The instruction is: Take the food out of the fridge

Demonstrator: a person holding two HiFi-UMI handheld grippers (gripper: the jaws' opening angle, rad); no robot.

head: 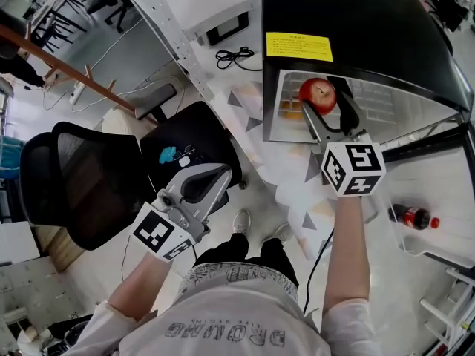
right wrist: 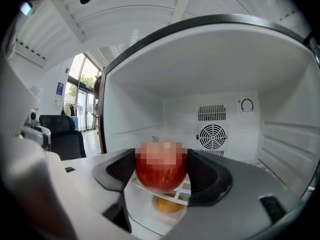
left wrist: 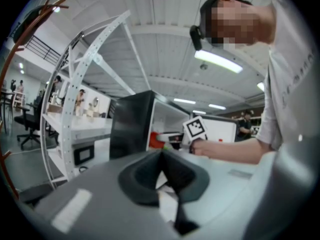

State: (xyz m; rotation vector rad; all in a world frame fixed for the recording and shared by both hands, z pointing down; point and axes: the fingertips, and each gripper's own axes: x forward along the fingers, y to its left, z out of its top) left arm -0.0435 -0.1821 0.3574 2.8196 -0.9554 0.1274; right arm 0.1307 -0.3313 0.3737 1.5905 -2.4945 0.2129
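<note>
A small black fridge (head: 356, 28) stands open on the white table, its white inside (right wrist: 210, 84) filling the right gripper view. My right gripper (head: 325, 101) is shut on a red apple (head: 318, 93) at the fridge's mouth; the apple (right wrist: 161, 169) sits squeezed between both pads. Below the wire shelf (right wrist: 175, 191) lies an orange fruit (right wrist: 169, 204). My left gripper (head: 211, 178) hangs back over the floor near the black chair, shut and holding nothing. In the left gripper view, its jaws (left wrist: 162, 176) meet, and the fridge (left wrist: 132, 126) shows beyond.
A black mesh office chair (head: 82, 176) stands to the left, with a white perforated shelf frame (head: 167, 32) behind it. A cola bottle (head: 413, 216) lies on a white surface at the right. A cable (head: 237, 54) rests beside the fridge. The person's legs are below.
</note>
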